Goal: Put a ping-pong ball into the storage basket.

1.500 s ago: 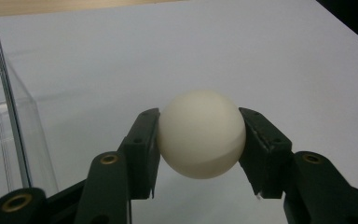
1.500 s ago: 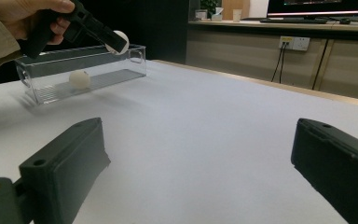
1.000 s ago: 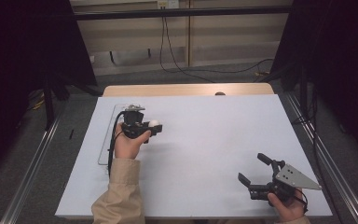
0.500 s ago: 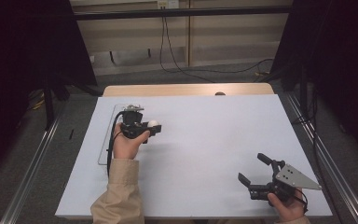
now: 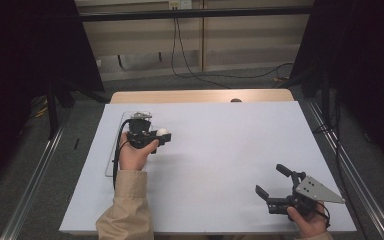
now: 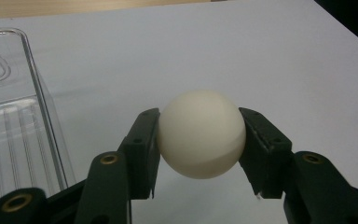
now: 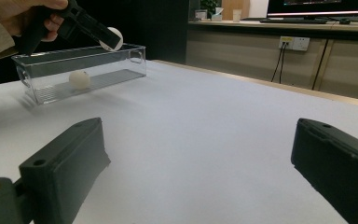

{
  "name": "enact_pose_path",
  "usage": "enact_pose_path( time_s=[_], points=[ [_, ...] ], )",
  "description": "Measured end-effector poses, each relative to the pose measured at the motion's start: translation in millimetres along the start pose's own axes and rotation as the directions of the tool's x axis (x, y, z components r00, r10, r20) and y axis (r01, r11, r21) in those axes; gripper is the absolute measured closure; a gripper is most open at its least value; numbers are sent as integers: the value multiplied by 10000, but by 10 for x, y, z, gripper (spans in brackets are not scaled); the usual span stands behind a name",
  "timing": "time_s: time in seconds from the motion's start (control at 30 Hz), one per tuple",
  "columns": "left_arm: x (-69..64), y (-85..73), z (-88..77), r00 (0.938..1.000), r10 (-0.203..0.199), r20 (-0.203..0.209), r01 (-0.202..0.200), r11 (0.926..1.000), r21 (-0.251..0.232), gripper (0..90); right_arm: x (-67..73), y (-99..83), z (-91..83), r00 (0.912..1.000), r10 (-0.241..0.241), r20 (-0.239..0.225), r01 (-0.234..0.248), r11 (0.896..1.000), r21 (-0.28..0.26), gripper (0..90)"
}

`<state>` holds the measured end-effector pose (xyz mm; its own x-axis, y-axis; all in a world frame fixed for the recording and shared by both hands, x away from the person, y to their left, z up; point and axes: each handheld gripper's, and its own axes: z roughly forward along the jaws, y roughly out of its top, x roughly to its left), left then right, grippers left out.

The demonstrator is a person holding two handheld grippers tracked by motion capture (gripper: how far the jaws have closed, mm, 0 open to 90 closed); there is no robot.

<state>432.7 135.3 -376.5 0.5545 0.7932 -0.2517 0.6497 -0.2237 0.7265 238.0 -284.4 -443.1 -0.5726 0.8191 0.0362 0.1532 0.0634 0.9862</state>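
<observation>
In the left gripper view, my left gripper (image 6: pixel 200 128) is shut on a white ball (image 6: pixel 200 133), its two black pads pressing the ball's sides. From the high view, the left gripper (image 5: pixel 160 136) holds this ball (image 5: pixel 163 133) just right of a clear plastic tray (image 5: pixel 111 155) at the table's left. The right gripper view shows that tray (image 7: pixel 37 95), a second white ball (image 7: pixel 79 79) lying inside it, and the held ball (image 7: pixel 114 38) above its near end. My right gripper (image 5: pixel 271 180) rests low at the front right, open, with nothing between its jaws (image 7: pixel 200 154).
A white sheet (image 5: pixel 220 150) covers the table, with a strip of wood (image 5: pixel 200 96) bare along the far edge. A small dark thing (image 5: pixel 236 100) sits on that strip. Metal rails (image 5: pixel 35 175) run along the floor on both sides.
</observation>
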Motion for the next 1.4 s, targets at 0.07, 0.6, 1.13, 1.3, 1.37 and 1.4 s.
enact_pose_path(
  time_s=[0.07,0.6,1.13,1.3,1.37,1.4],
  points=[
    [1,-1,-6,10000,-75,-9,75,10000,-32,510,-1,0,0,10000,-7,7,7,10000,-1,24],
    [42,3,-54,9999,-4,-140,4,10000,-24,510,-3,0,0,10000,-13,8,13,10000,0,24],
    [74,-13,-93,9998,22,-213,-22,10000,-11,510,-2,0,2,10000,21,27,-21,10000,-9,24],
    [91,-17,-109,9997,40,-247,-40,10000,-10,510,-2,-2,4,10000,19,26,-19,10000,0,24],
    [96,-22,-112,9997,0,-263,0,10000,-9,510,0,-1,6,10000,10,5,-10,10000,5,24],
    [101,-25,-115,9996,-9,-273,8,10000,-6,510,1,-1,7,10000,12,8,-12,10000,7,24]
  ],
)
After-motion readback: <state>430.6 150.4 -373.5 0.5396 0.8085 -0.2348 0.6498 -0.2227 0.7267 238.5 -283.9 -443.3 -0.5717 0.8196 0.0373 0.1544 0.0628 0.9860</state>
